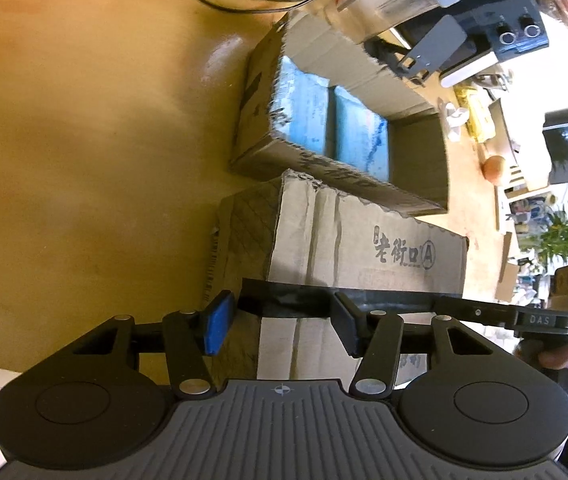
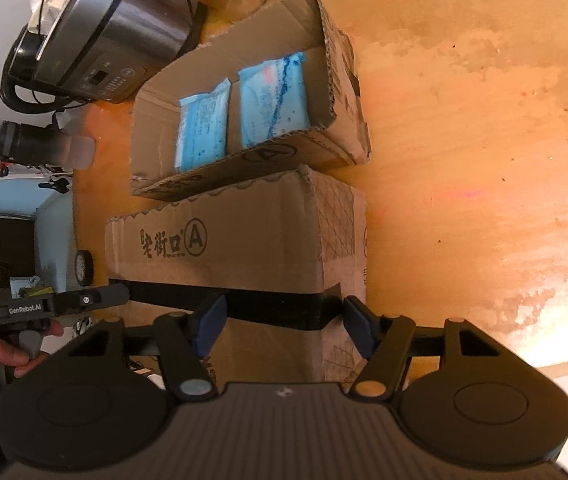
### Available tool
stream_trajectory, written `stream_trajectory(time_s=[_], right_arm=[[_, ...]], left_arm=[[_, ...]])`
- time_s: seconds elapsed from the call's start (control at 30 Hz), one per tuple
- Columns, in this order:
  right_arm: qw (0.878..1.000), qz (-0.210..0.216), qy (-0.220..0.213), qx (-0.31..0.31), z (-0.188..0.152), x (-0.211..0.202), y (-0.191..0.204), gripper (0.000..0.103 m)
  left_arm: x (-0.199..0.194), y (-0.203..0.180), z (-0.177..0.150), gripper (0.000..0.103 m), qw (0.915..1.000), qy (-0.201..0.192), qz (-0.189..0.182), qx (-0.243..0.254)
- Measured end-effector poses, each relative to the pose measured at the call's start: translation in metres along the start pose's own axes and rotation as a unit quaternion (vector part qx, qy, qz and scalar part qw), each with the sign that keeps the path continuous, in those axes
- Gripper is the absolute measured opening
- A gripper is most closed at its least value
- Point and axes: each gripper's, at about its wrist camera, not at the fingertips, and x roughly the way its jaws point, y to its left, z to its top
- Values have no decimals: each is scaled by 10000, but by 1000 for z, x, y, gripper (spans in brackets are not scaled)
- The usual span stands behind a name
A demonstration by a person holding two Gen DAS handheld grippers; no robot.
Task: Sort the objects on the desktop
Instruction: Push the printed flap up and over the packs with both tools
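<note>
Nearest us, the left gripper (image 1: 280, 326) is closed down as far as it goes, but a gap is left between its fingers (image 1: 214, 326); the black tape (image 1: 296, 300) on the near left corner of the closed carton (image 1: 364, 240) sits in that gap; we cannot tell whether the pads actually press on it. The right gripper (image 2: 284, 330) is narrowed too and straddles the near right corner the same way, one finger over the printed top, the other out past the grid-printed side; contact is again unclear. A hand (image 2: 0, 356) holds the left gripper's handle at the edge of the right wrist view.

We judge the step in hand to be a two-handed grab of the closed carton, which stands on the wooden table (image 1: 84, 120), ready to shift it. To do it well:
- confirm that both pairs of pads bite cardboard, not only the slick tape;
- squeeze evenly; the corners look soft and creased, so we'd expect them to crush under a hard pinch;
- raise both hands together and keep the carton level, or it may twist out of one side.

Just behind, touching or nearly so, is the open carton (image 1: 260, 80) with two blue packs (image 1: 308, 112) inside; we'd draw the closed carton up or toward us, not push it forward, so the open carton isn't nudged. Furthest back, a rice cooker (image 2: 104, 40) and its cable leave little room that way.
</note>
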Motion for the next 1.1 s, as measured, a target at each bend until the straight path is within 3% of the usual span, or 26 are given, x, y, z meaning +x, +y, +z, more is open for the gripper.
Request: stream_trajectory(time_s=[0.5,1.1], right_arm=[[10000,42,34,35,-1,-50,23,67],[10000,-61,-7,-2,33,-62,34,67]], left_arm=[[-43,-40,-3,52,9999,-133,91,39],[-48,-58,32,52,9997,-130,183,59]])
